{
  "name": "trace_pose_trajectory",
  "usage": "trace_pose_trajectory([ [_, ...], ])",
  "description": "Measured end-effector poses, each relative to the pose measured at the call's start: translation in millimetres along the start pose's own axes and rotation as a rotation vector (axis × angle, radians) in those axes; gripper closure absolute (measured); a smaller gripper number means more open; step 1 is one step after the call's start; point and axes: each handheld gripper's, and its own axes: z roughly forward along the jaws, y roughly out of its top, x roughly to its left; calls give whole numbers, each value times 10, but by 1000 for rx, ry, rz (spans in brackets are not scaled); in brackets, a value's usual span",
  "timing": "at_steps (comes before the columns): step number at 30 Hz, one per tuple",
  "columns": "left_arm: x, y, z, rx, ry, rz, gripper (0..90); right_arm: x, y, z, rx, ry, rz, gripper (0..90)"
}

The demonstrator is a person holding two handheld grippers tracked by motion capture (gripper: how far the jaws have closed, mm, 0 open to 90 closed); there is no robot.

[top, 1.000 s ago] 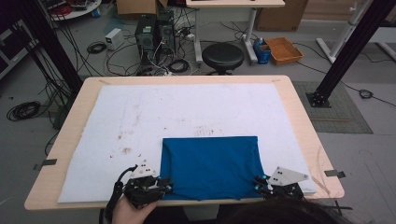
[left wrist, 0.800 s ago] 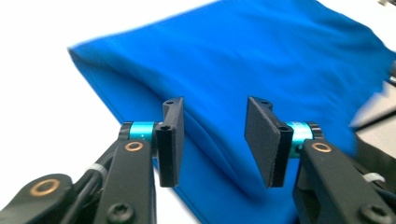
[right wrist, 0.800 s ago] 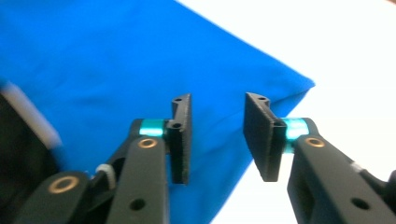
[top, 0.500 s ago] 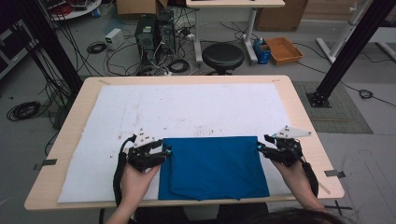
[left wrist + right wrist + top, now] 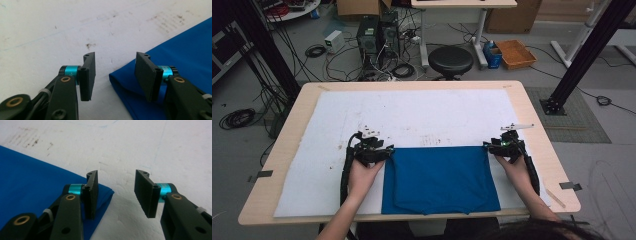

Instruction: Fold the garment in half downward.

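- While the folded blue cloth [image 5: 441, 179] lies on the white mat [image 5: 422, 115] at the near edge of the wooden table [image 5: 534, 120] in the high view, the floor beyond is crowded: a black stool [image 5: 450, 61], computer towers [image 5: 374, 36] among tangled cables, an orange tray [image 5: 516, 53] and black frame posts at both sides.
- Nothing lies on the mat between the grippers and the cloth; only faint dark stains mark the mat just past the cloth's far edge.
- Seen from above, the left gripper [image 5: 379, 151] sits at the cloth's far left corner and the right gripper [image 5: 502, 146] at its far right corner; both forearms come in from the near edge, hands low over the mat, cables trailing back along the wrists.
- Along the left gripper view, the left gripper's [image 5: 115, 72] jaws stand apart, having just been opening; the cloth's folded corner [image 5: 175, 67] lies on the mat under the right-hand jaw and pokes into the gap, with neither pad pressing on it.
- Along the right gripper view, the right gripper's [image 5: 116, 193] jaws are likewise spread, after opening and then easing in slightly; the cloth's corner [image 5: 37, 180] lies beneath the left-hand jaw, unpinched, with bare stained mat under the rest of the gap.
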Motion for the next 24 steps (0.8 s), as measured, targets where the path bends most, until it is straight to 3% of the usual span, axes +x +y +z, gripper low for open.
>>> trace_pose_trajectory([
  [2, -5, -19, 40, 43, -5, 18, 535, 25, -9, 39, 33, 5, -35, 640],
  [4, -29, -48, 49, 36, 12, 52, 591, 47, -36, 60, 33, 0, -67, 682],
  [5, -29, -51, 50, 33, 10, 49, 609, 47, -50, 56, 28, -6, -78, 717],
  [8, -15, -57, 38, 31, -9, 57, 725, 13, -70, 43, 20, 29, -53, 821],
  [12, -78, -58, 32, 28, 3, 108, 845, 64, -85, 29, 14, 15, -94, 867],
  [15, -69, -34, 45, 30, 10, 125, 860, 73, -65, 23, 6, 0, -111, 871],
  [24, 83, 182, 175, -7, 32, 101, 860, -44, 163, 110, -24, -15, -114, 872],
])
